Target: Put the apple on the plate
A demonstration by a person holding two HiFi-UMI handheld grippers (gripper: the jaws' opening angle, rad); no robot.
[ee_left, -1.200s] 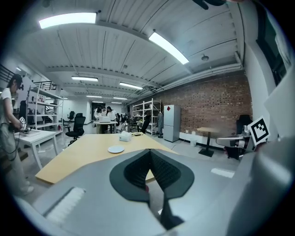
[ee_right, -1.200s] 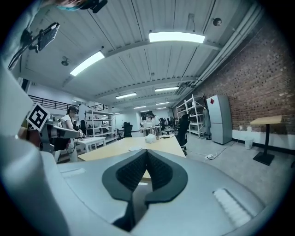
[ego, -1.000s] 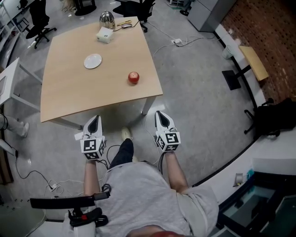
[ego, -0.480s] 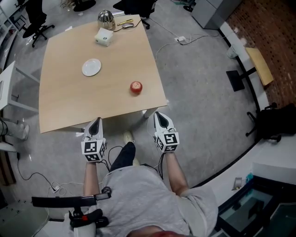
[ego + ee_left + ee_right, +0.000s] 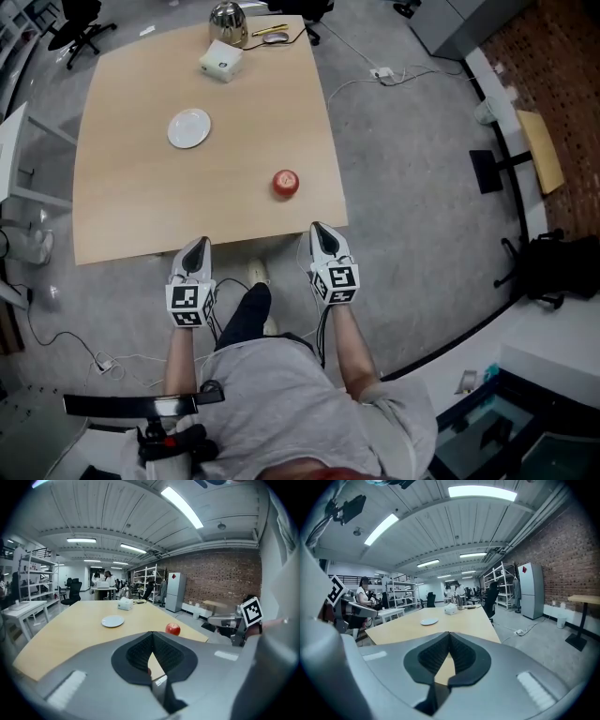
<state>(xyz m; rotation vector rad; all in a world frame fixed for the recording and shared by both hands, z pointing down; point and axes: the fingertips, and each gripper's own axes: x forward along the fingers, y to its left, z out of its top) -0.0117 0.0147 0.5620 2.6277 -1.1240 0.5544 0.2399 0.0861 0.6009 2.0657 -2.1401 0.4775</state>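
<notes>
A red apple (image 5: 286, 183) (image 5: 173, 629) lies on the light wooden table (image 5: 141, 202), near its front right corner. The small white plate (image 5: 189, 127) (image 5: 113, 621) (image 5: 429, 621) sits farther back and to the left, with nothing on it. My left gripper (image 5: 197, 243) (image 5: 152, 633) hangs at the table's near edge, shut and holding nothing. My right gripper (image 5: 317, 227) (image 5: 449, 633) is also shut and holds nothing, its tip at the near edge just in front of the apple and slightly to its right.
A white box (image 5: 221, 62) (image 5: 451, 610) and a shiny metal pot (image 5: 228, 16) stand at the table's far end. Office chairs (image 5: 80, 17) are behind the table. Cables (image 5: 375, 70) trail over the grey floor on the right. A white side table (image 5: 19, 155) stands at the left.
Both grippers have come forward from above the floor to the table's near edge, still shut. The apple and plate lie where they were on the table.
</notes>
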